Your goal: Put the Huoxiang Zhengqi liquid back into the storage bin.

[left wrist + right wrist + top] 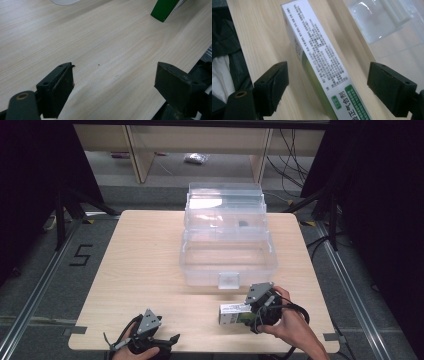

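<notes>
Right gripper [328, 82] jaws wide open around white-and-green cardboard box [324, 62], not touching. Left gripper [115, 82] open over bare wooden table [100, 37].

- A clear plastic storage box [227, 265] stood open at the middle of the wooden table [135, 270], its lid [225, 202] tipped up behind it.
- A small dark thing [243, 224] showed through the box's back part; what it was could not be told.
- A black "5" [81, 255] marked the grey floor left of the table.
- Black cables [292, 157] trailed on the floor beyond the far right corner.
</notes>
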A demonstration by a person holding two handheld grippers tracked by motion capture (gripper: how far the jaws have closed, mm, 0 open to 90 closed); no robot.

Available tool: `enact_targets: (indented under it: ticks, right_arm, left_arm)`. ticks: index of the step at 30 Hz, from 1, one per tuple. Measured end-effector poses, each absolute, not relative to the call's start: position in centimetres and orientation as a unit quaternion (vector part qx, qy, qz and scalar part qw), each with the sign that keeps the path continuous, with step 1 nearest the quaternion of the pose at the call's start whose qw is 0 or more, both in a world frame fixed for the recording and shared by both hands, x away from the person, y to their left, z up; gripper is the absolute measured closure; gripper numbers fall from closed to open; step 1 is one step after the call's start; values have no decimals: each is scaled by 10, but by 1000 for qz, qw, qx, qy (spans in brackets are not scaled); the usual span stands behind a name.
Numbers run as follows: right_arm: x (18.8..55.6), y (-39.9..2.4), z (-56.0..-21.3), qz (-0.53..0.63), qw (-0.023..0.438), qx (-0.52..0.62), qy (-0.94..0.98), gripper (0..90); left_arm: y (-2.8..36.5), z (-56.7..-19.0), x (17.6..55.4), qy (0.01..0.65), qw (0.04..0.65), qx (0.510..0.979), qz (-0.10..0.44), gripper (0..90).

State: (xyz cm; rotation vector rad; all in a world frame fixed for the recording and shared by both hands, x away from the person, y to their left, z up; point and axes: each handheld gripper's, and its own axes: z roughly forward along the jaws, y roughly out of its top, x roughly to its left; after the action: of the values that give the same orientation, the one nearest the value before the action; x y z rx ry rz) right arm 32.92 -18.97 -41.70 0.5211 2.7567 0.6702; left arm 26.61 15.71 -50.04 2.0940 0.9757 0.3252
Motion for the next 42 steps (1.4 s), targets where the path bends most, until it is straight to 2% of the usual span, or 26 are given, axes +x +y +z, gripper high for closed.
enact_targets:
  ticks: [17,22,42]
  right_arm:
    - [345,-167,-430,166,102,145,970,199]
    - [348,-162,-434,147,80,147,975,219]
    - [359,-157,-445,99,51,124,986,398]
  left_arm:
    - [157,-500,266,386,393,824,130,149]
    - [157,-501,266,385,393,825,128,149]
    - [156,-502,266,389,396,821,131,150]
